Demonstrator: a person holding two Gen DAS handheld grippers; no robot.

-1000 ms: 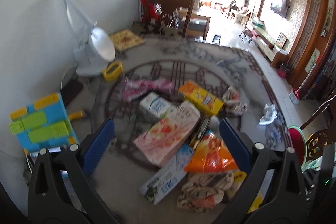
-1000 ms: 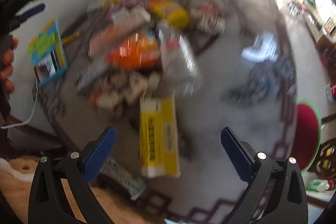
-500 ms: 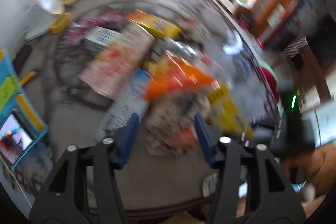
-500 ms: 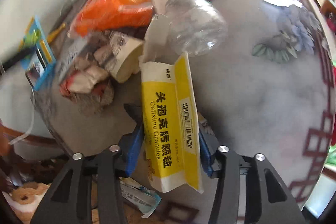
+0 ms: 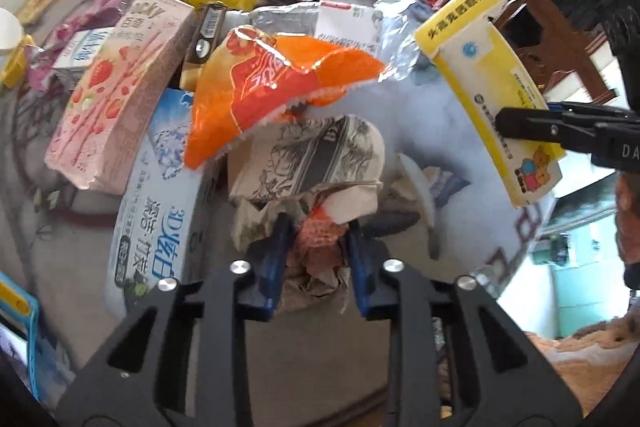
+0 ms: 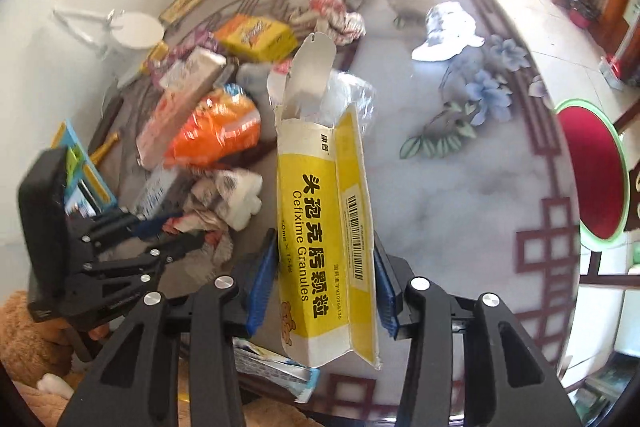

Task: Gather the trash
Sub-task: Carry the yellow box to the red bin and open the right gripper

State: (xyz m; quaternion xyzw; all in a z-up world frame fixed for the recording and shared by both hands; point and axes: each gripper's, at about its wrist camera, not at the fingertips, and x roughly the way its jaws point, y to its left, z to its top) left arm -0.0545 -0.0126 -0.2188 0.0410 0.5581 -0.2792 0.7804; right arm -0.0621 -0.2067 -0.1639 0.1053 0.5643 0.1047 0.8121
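Marble table (image 6: 460,195) holds litter; left gripper (image 5: 316,247) has just closed on crumpled paper (image 5: 316,187), right gripper (image 6: 324,275) clamps yellow box (image 6: 324,227).

litter pile (image 5: 168,99) left, bare tabletop (image 6: 460,195) right

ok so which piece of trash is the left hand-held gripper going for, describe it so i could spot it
Start at the trash pile on the marbled table and find the orange snack bag. Just below it, nearest the camera, lies a crumpled paper wrapper. Unlike the flat boxes beside it, it is wadded, ink-sketch printed with an orange-red patch, and sits between the left hand-held gripper pads.
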